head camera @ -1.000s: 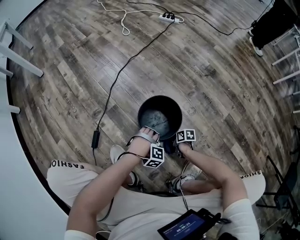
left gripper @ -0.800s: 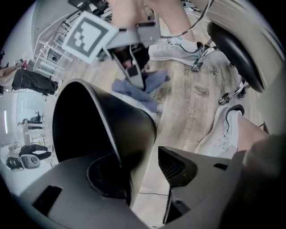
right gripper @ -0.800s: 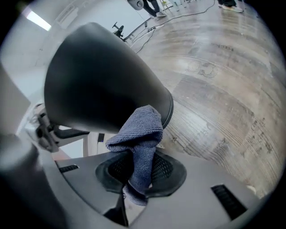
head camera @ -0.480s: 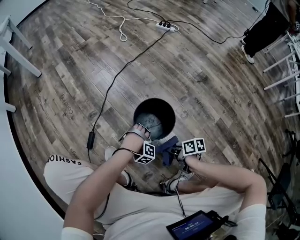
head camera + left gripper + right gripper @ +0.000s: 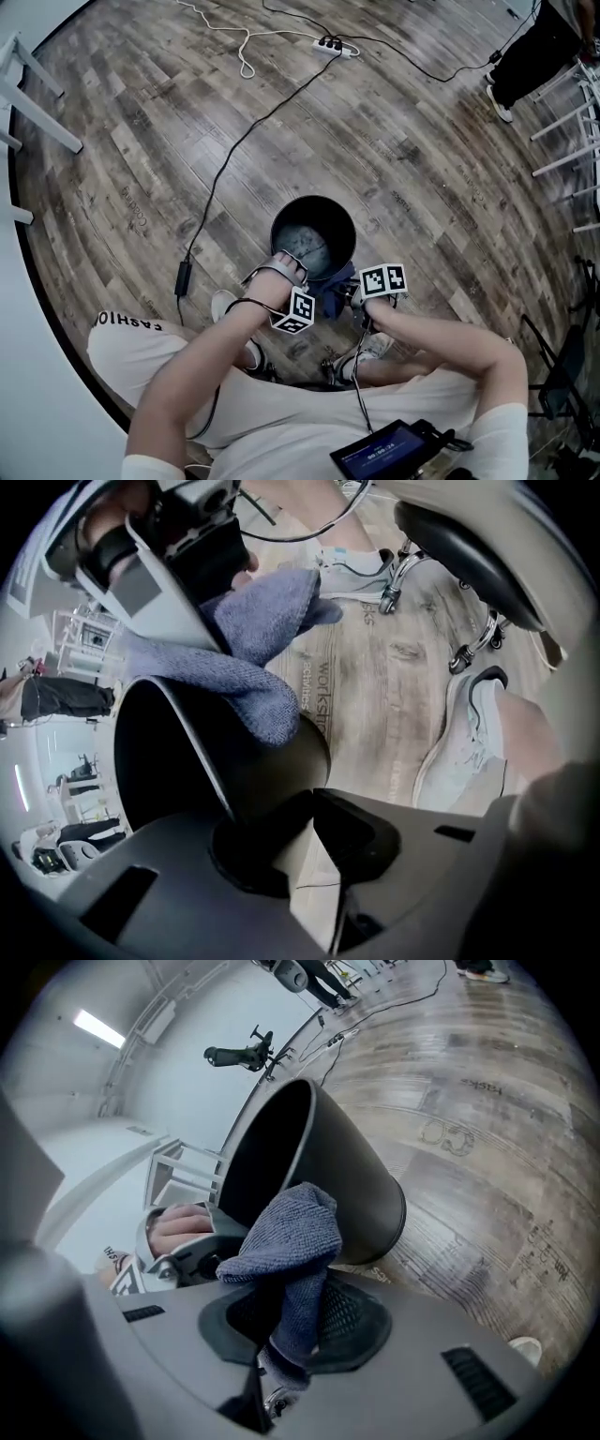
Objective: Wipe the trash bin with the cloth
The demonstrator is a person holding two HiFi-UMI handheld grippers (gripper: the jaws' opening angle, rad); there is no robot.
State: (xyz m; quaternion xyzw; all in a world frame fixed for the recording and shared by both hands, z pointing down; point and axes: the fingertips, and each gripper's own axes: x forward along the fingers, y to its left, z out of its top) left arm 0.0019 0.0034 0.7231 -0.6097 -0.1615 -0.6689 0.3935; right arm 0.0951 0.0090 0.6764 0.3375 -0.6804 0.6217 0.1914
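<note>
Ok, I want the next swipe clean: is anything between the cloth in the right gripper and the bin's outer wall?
Nothing visible. The cloth, clamped in the right gripper, sits against the outer wall of the trash bin, near its rim.

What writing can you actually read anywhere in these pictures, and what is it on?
"FASHION": upside down on the person's trouser leg.
"WORKSH", cut off by the cloth: printed on the wooden floor.
Unreadable: the other floor prints are blurred, and the text on the handheld screen is too small.
</note>
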